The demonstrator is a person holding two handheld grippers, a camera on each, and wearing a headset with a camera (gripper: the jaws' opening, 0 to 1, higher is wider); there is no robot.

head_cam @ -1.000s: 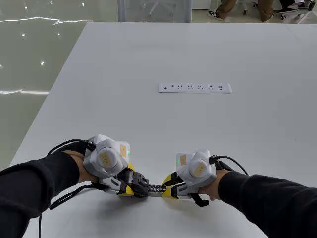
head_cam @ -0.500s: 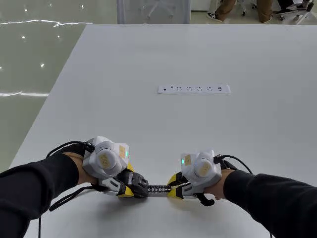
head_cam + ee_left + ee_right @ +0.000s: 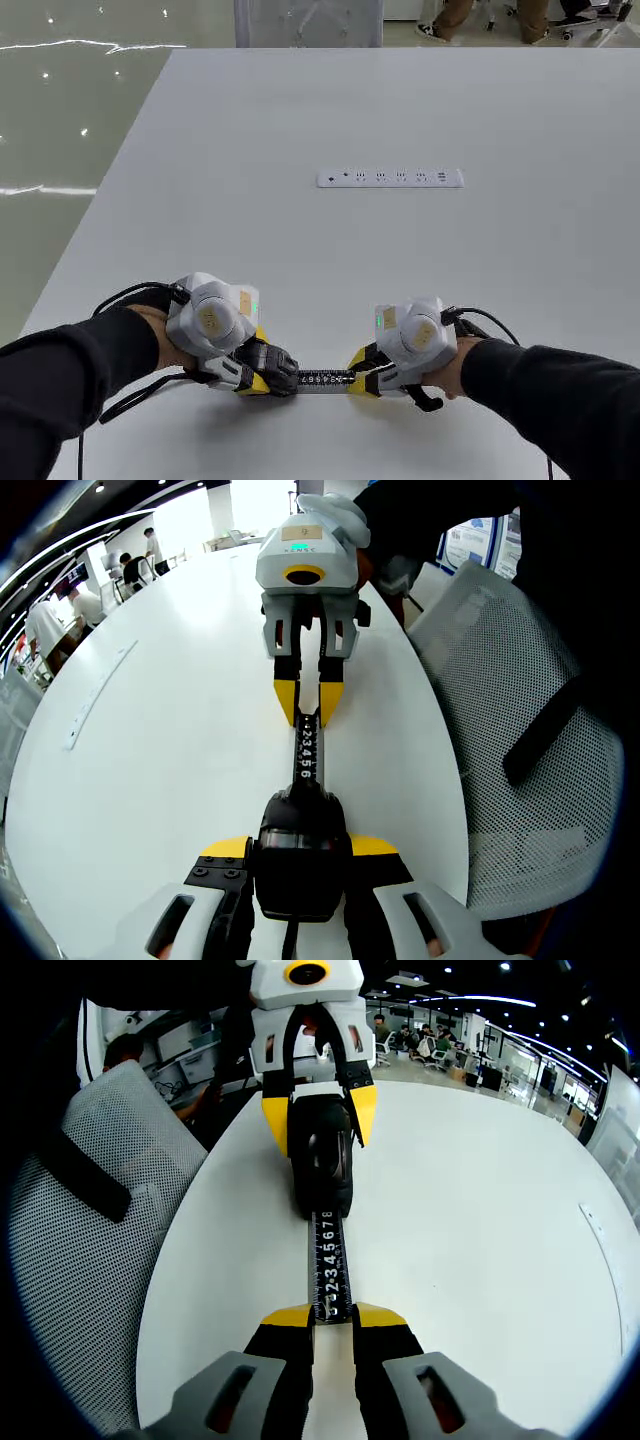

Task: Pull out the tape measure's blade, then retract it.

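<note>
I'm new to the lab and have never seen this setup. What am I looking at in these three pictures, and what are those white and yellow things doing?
No robot here: a person holds a two-jaw gripper in each hand. The wide picture comes from a camera on the person's head, looking down at a white table. The two round pictures come from cameras riding on the grippers, each looking along its own yellow-tipped jaws toward the other gripper. The left gripper is shut on the black case of the tape measure. The right gripper pinches the end of the blade, which is drawn out a short way between them. Farther back on the table lies a white power strip.
</note>
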